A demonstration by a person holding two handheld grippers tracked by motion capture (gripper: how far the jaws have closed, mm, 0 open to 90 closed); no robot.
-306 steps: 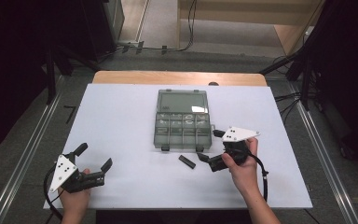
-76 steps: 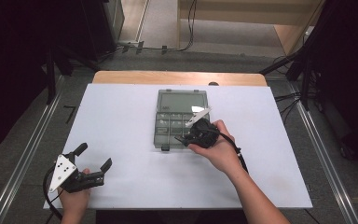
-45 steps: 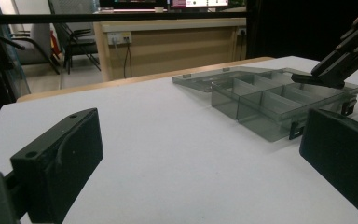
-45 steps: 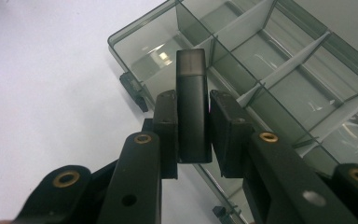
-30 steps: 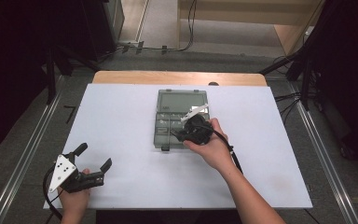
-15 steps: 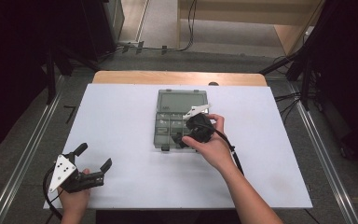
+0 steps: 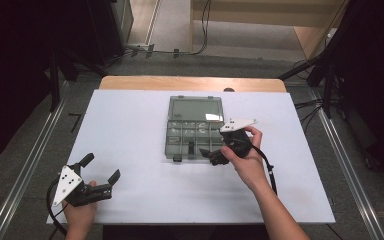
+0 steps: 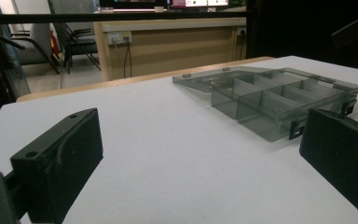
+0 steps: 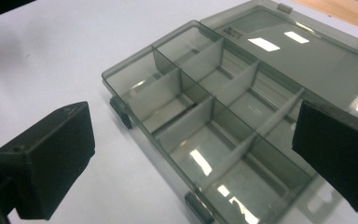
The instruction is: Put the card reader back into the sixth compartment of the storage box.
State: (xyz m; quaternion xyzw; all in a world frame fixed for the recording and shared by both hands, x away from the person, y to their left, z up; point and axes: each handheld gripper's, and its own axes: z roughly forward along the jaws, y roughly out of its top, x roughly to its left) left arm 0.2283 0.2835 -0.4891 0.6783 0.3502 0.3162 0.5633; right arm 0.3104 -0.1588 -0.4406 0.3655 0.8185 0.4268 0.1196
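Judging by its thin smoky walls, we take the compartment box (image 9: 223, 116) for light, stiff, slick plastic, lying open just ahead of the right gripper (image 9: 191, 154), whose jaws have just opened wide and hold nothing; the near rim suits pinching. Our left gripper (image 7: 99, 176) rests wide too.

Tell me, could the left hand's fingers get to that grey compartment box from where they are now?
Probably yes. The left gripper sits near the table's front left corner, fingers open and pointing toward the compartment box, with bare white table between them. It would have to travel across first, since the box is well away.
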